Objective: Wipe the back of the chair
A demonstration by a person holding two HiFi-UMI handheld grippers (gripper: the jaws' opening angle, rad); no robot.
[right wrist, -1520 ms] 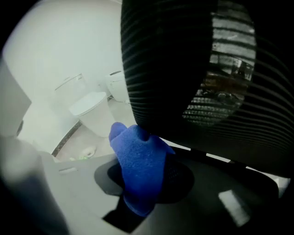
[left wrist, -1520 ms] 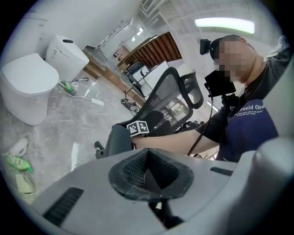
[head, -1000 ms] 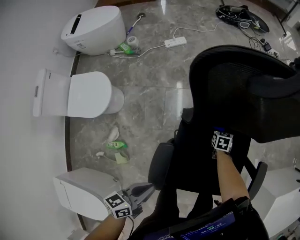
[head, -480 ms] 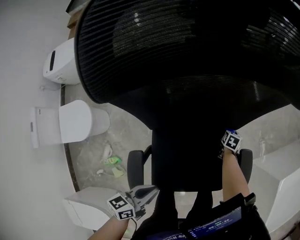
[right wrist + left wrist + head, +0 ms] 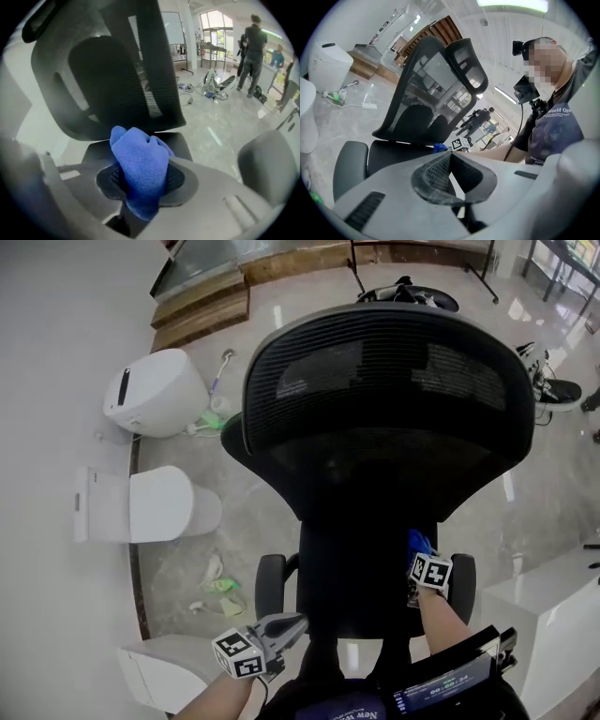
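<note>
Clamping a blue cloth point(image 5: 139, 159), fully seen only in its own view, the right gripper point(image 5: 140, 186) sits at the head view's lower right, below the chair back point(image 5: 375, 418). Left gripper point(image 5: 449, 179) is closed, empty.

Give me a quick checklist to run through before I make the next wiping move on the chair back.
1. Cloth grip: the right gripper is shut on the blue cloth, with a wad poking out past the jaws. Ok.
2. Cloth against the chair back: the head view puts the cloth low beside the back's dark centre. Whether it touches: cannot tell.
3. Left gripper: shut, nothing between the jaws, held apart from the chair. Ok.
4. Wiping surface: the chair back stands upright in front of the person, with nothing hanging on it. Ok.
5. Bystanders: standing far across the floor from the chair. Ok.
</note>
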